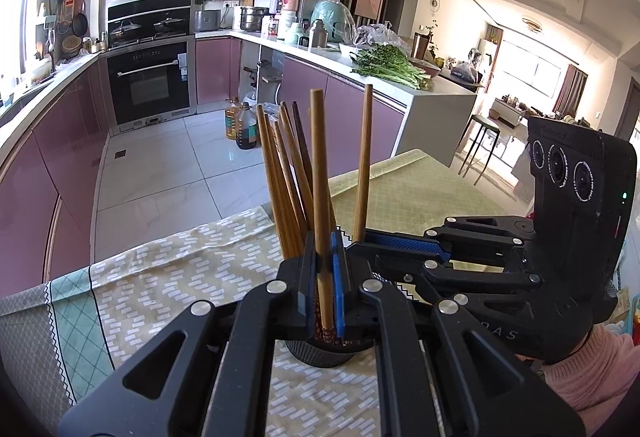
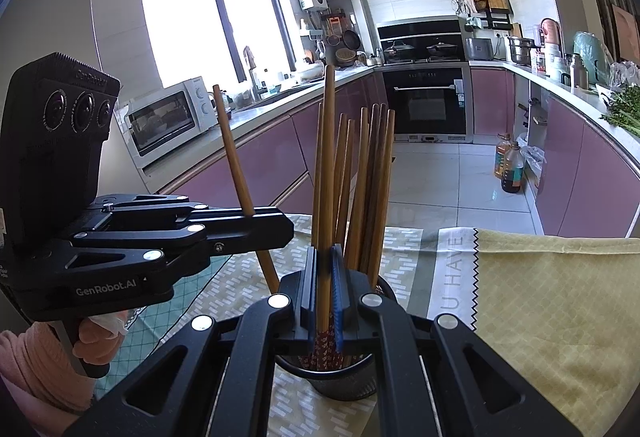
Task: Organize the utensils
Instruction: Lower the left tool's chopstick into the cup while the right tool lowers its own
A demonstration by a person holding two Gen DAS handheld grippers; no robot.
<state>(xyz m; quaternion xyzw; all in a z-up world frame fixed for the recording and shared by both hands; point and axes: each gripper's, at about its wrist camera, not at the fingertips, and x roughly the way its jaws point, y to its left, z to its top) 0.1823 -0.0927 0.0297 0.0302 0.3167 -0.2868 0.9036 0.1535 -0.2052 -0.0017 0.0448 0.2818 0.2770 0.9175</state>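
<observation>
Left gripper (image 1: 323, 277) and right gripper (image 2: 325, 289), jaws closed, each clamping one chopstick.

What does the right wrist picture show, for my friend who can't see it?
The right tongs pinch one wooden chopstick upright over a black cup full of chopsticks on a tablecloth. The left tongs hold another chopstick beside it.

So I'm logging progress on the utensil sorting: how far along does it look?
Mostly done: a bundle of brown wooden chopsticks already stands in the black mesh cup. In hand: the left gripper and right gripper each clamp one upright chopstick over the cup. Left: releasing those two. No loose utensils show on the patterned tablecloth.
</observation>
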